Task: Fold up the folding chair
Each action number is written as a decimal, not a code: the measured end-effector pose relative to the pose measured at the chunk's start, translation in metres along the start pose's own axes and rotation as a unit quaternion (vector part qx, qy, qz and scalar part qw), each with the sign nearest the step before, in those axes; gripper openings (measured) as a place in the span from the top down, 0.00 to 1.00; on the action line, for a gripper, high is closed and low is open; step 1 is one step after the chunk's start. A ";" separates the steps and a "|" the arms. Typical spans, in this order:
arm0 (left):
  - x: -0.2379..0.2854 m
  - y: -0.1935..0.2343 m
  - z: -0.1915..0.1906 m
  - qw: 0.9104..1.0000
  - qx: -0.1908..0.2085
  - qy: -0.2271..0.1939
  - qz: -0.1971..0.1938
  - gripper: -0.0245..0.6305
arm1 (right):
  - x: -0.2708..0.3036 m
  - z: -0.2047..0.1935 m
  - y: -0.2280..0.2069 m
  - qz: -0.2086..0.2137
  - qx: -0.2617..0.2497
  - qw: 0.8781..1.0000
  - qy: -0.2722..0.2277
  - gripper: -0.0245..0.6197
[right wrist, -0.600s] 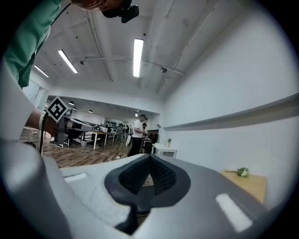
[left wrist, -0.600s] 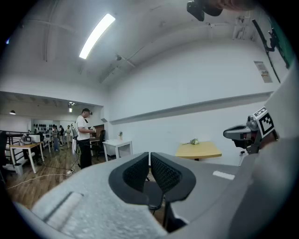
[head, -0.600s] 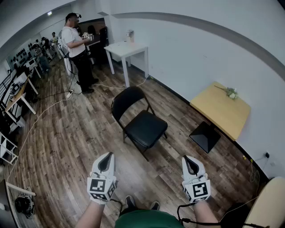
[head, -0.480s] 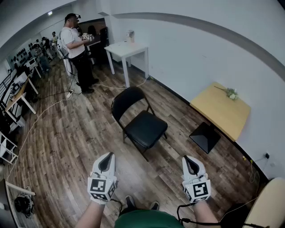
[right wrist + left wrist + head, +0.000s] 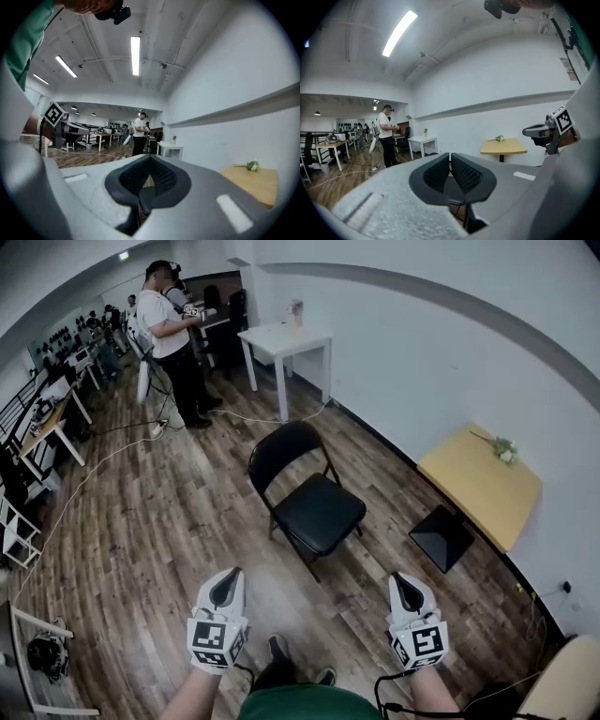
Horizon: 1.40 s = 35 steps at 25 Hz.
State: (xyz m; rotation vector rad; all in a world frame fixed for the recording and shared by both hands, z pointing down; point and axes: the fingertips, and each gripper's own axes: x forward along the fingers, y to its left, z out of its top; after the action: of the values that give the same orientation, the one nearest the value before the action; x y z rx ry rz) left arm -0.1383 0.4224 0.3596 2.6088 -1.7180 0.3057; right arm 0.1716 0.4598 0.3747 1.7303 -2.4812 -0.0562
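Wood-plank flooring (image 5: 159, 521) ran through the whole office room, and on it, ahead of me, stood the black metal folding chair (image 5: 309, 498) with its padded seat and rounded backrest. It was fully open, with the seat flat and the legs spread on the boards. Nothing of the fold was done. As I judged it, everything was left, from reaching the chair to tipping the seat up against the back.

My left gripper (image 5: 224, 582) and my right gripper (image 5: 404, 582) hung short of the chair, well apart from it and from each other. Each had its jaws pressed together with nothing between them.

Beyond the chair stood a small white table (image 5: 286, 337). To the chair's right was a pale yellow wooden table (image 5: 478, 484), and farther off to its left stood a person in a white shirt (image 5: 169, 329).
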 end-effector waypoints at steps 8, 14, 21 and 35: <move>0.051 0.069 -0.011 1.000 -0.020 0.003 0.003 0.93 | 0.081 0.000 0.010 -0.002 0.017 1.000 0.016 0.96; 0.108 0.135 -0.013 0.999 -0.038 0.001 -0.013 0.93 | 0.156 0.011 0.031 -0.004 0.014 0.999 0.031 0.96; 0.156 0.190 -0.034 0.998 -0.055 0.009 -0.040 0.93 | 0.222 0.006 0.059 -0.006 0.037 0.998 0.054 0.96; 0.194 0.238 -0.045 0.997 -0.070 0.011 -0.042 0.93 | 0.287 0.007 0.085 0.023 0.010 0.996 0.082 0.96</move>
State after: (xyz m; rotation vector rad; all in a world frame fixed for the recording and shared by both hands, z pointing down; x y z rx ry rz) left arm -0.2879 0.1551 0.4108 2.5578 -1.5566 0.2033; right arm -0.0067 0.2202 0.3968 1.6140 -2.4086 0.1112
